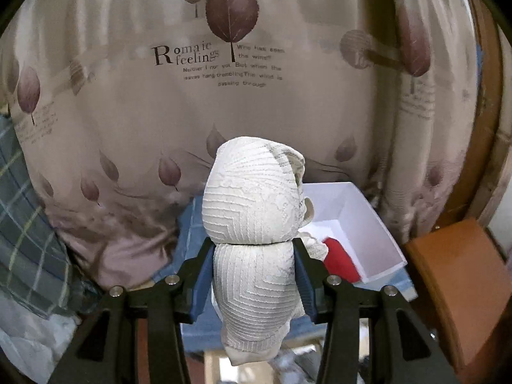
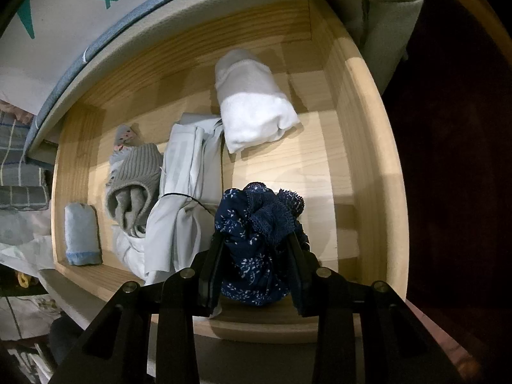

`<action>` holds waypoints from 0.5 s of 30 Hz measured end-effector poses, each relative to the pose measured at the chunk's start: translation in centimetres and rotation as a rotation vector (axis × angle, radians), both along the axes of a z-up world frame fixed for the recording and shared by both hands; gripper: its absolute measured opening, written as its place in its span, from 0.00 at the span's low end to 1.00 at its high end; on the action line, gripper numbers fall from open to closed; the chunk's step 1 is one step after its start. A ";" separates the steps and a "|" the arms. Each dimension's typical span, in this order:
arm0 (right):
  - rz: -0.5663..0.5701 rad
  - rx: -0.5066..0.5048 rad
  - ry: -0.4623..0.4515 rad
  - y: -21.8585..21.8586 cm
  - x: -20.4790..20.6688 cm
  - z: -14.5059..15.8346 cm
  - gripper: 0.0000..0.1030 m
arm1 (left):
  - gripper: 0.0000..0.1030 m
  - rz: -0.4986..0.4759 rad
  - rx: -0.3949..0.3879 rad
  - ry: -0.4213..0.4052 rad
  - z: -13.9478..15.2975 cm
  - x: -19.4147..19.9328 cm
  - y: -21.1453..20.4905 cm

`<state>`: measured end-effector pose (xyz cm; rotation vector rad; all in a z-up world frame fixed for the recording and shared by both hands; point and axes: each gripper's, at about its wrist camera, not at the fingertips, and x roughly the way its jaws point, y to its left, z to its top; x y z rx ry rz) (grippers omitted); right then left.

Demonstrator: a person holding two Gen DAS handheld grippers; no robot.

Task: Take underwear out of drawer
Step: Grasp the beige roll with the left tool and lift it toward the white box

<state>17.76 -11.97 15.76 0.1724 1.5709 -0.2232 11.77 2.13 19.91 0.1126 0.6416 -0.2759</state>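
Left wrist view: left gripper (image 1: pixel 254 275) clamping a rolled cream lace underwear (image 1: pixel 252 224) between its jaws, holding it up before a leaf-print curtain (image 1: pixel 128 112), above a white box (image 1: pixel 361 224) containing a red cloth (image 1: pixel 340 262). Right wrist view: right gripper (image 2: pixel 256 272) squeezing navy floral underwear (image 2: pixel 256 240) in its jaws, over the near end of the open wooden drawer (image 2: pixel 368 160). Lying inside the drawer: a white roll (image 2: pixel 252 108), a grey knit piece (image 2: pixel 134 185), pale folded cloth (image 2: pixel 182 192), a light blue roll (image 2: pixel 81 233).
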 end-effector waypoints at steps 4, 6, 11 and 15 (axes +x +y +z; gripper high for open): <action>-0.004 0.004 -0.002 0.1 0.0 -0.1 0.31 | 0.46 -0.007 0.026 0.055 -1.5 3.3 -1.6; -0.006 0.007 -0.002 0.1 0.0 -0.1 0.31 | 0.46 -0.008 0.044 0.081 -2.8 4.9 -2.4; -0.008 0.012 -0.006 0.2 0.0 -0.1 0.31 | 0.46 0.000 0.106 0.144 -5.9 7.3 -3.4; -0.006 0.011 -0.006 0.3 -0.1 -0.2 0.31 | 0.47 -0.015 0.137 0.182 -7.8 8.1 -4.0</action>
